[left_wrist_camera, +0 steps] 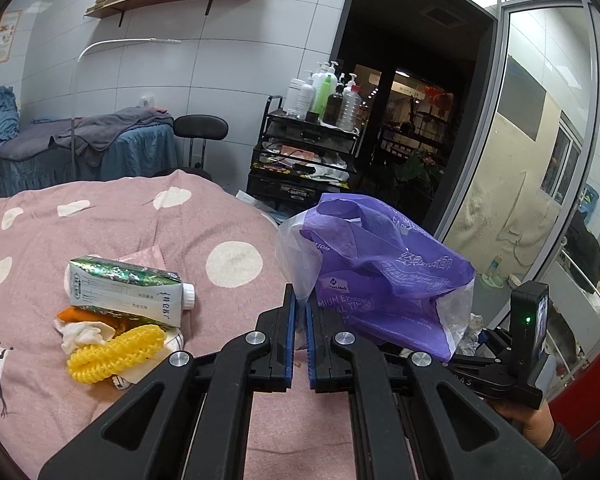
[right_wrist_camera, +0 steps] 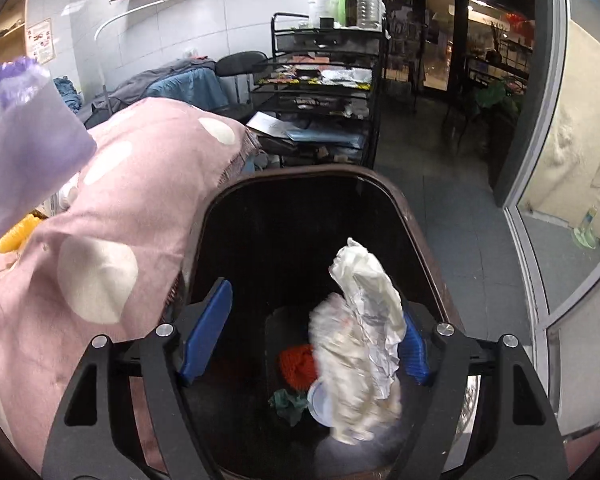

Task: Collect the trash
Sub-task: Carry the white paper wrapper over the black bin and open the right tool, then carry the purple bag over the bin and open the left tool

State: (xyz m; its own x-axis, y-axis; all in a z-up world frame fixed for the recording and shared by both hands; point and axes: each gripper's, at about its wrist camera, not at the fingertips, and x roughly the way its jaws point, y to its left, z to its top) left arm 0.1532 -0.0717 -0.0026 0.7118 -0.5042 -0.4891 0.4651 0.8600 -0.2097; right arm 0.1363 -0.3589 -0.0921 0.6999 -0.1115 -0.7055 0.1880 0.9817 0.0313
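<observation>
My left gripper point(left_wrist_camera: 301, 312) has its blue pads nearly together, pinching the clear edge of a purple plastic bag point(left_wrist_camera: 384, 276), which bulges up toward 1 o'clock of the fingers. Off at 9 o'clock on the pink dotted blanket point(left_wrist_camera: 148, 216) is a trash pile: a green-and-white milk carton point(left_wrist_camera: 128, 290) lying on its side with the cap pointing right, a yellow spiral band point(left_wrist_camera: 116, 354) in front of it, crumpled white tissue point(left_wrist_camera: 85, 334) and something orange point(left_wrist_camera: 76, 315) under the carton, all touching.

My right gripper point(right_wrist_camera: 304, 332) hangs over the dark trash bin point(right_wrist_camera: 416, 236), fingers spread wide apart. A crumpled wad of foil and white paper point(right_wrist_camera: 360, 344) is just inside the right pad point(right_wrist_camera: 414, 350), motion-blurred; I cannot tell if it touches the pad. Down in the bin at 6 o'clock: an orange knitted piece point(right_wrist_camera: 298, 366), a green scrap point(right_wrist_camera: 290, 402), a clear lid point(right_wrist_camera: 318, 402). The blanket edge is at 9 o'clock of the bin, the purple bag at 10 o'clock in this view.
</observation>
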